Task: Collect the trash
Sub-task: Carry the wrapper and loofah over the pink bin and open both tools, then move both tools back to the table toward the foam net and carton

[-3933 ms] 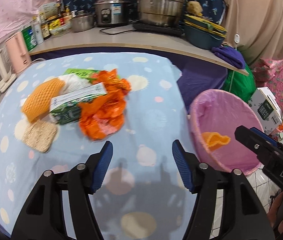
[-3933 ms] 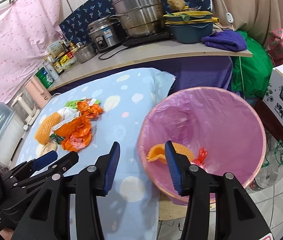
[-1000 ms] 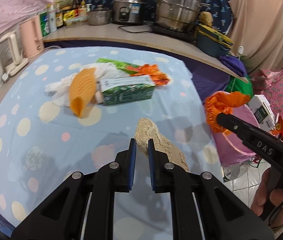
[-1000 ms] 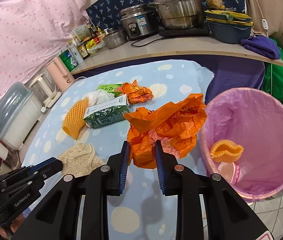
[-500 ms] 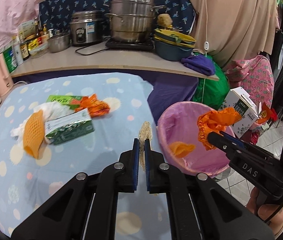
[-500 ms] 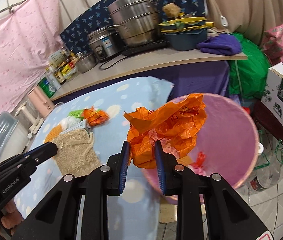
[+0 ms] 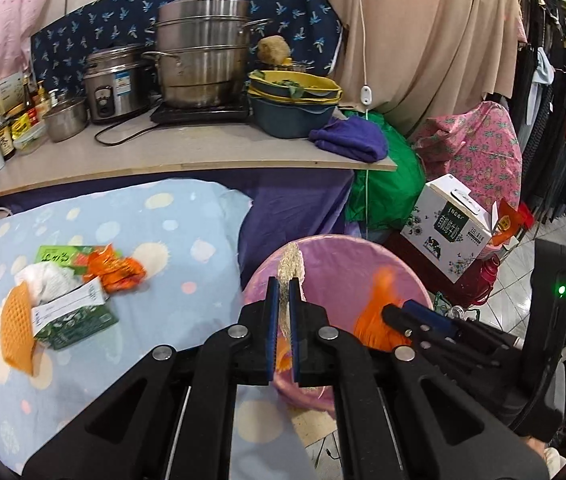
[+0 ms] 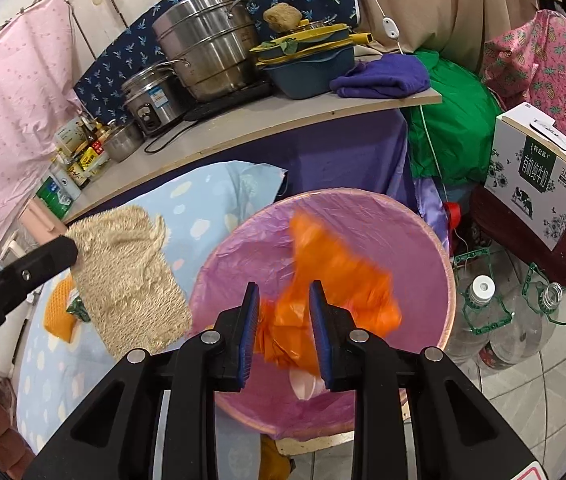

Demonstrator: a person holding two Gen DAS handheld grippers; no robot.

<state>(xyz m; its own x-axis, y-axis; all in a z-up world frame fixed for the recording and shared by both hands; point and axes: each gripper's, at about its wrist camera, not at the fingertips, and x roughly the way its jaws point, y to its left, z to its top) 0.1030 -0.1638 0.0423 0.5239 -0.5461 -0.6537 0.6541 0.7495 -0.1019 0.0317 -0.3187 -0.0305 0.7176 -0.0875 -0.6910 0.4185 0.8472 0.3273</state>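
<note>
My left gripper [image 7: 283,300] is shut on a beige woven scrubber [image 7: 290,264], held at the near rim of the pink-lined trash bin [image 7: 403,268]. In the right wrist view the scrubber [image 8: 131,276] hangs left of the bin [image 8: 435,248]. My right gripper [image 8: 284,312] is open above the bin, and the orange plastic bag [image 8: 335,284] is blurred, dropping between and past its fingers. It shows in the left wrist view [image 7: 375,316] inside the bin. More trash lies on the blue dotted table: an orange foam net [image 7: 15,324], a green box [image 7: 75,316], an orange wrapper [image 7: 115,270].
A counter [image 7: 163,152] behind the table holds steel pots, a rice cooker, bottles, basins and a purple cloth [image 7: 351,140]. A white carton [image 8: 539,172] and clear plastic bottles [image 8: 499,320] stand on the tiled floor right of the bin.
My right gripper has opened and released the orange bag, which is falling into the bin. My left gripper has carried the scrubber from over the table to the bin's rim.
</note>
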